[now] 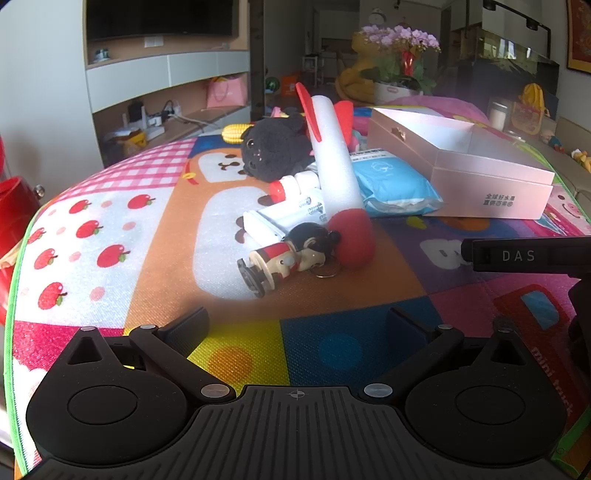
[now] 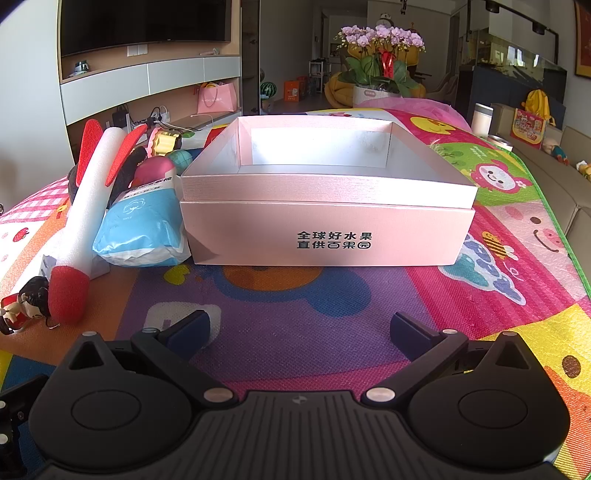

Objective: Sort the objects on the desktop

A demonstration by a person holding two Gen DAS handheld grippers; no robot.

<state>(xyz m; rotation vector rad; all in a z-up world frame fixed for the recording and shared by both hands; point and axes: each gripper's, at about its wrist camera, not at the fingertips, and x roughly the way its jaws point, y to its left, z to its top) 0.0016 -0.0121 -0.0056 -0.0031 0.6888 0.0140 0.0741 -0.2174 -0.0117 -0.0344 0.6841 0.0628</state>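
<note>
Pink box [image 2: 327,232] straight ahead of wide-spread right gripper [image 2: 301,328].

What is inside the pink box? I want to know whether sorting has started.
The pink box shows only bare white inner walls and a strip of floor at the back. Its front wall hides the near floor, so small items there cannot be ruled out.

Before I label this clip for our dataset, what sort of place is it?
Most likely a home living room: a wall unit with a television above shelves, a potted orchid farther back, and a children's play mat spread under scattered toys and a pink box.
</note>
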